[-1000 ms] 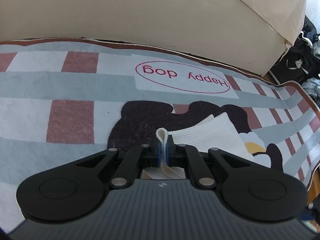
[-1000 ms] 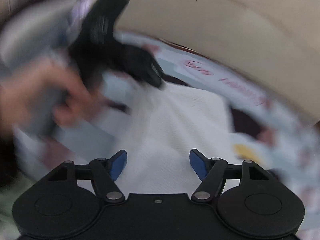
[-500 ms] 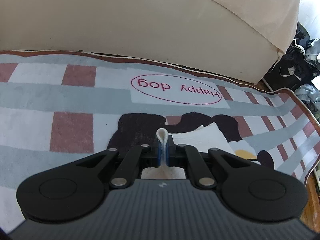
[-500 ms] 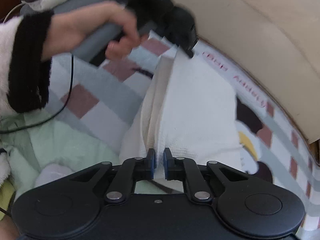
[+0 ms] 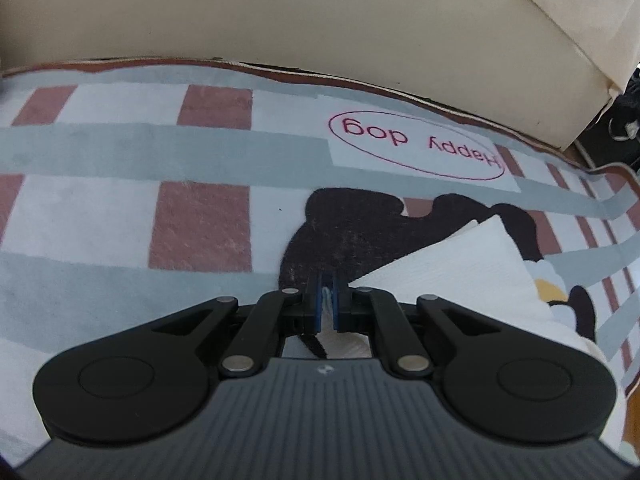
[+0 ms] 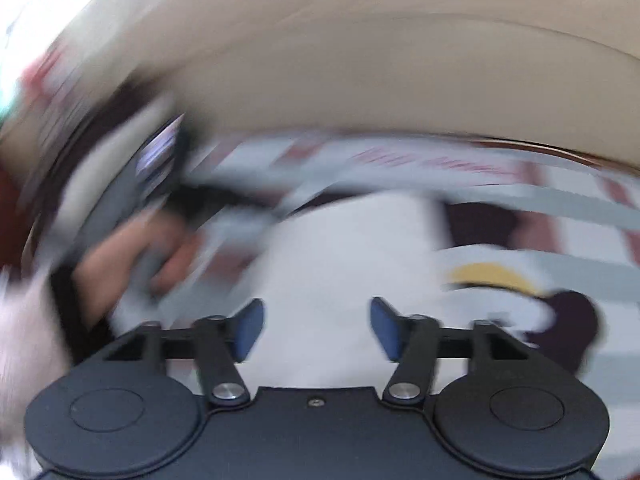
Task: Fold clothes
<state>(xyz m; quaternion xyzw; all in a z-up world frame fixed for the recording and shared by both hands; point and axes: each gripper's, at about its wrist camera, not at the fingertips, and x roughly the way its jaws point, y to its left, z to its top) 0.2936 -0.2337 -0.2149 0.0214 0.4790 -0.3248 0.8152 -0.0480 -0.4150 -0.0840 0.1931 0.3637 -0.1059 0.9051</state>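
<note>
I have the left hand-held gripper [image 5: 327, 300] pinched together on a thin edge of the white garment [image 5: 460, 272], with only a sliver of cloth showing between the blue pads. I keep that edge clamped low so the fold has a fixed corner to turn about and the layers do not slide apart. From the pinch the garment runs off to the right, lying folded on the rug [image 5: 120, 216] over its dark dog figure, short of the "Happy dog" lettering [image 5: 416, 148] near the rug's far edge by the cream sofa [image 5: 320, 20].

The right hand-held gripper [image 6: 316, 328] stands wide apart and holds nothing — its blue pads frame the white cloth [image 6: 344, 264] below it. That view is badly smeared, so I can only say it seems to hover above the garment's near side, not whether it touches. At the left of that view my left hand [image 6: 120, 256] grips the other tool's handle.

I judge the next step to be a fresh grasp with the free gripper on a loose edge — the risk is catching one layer only.
</note>
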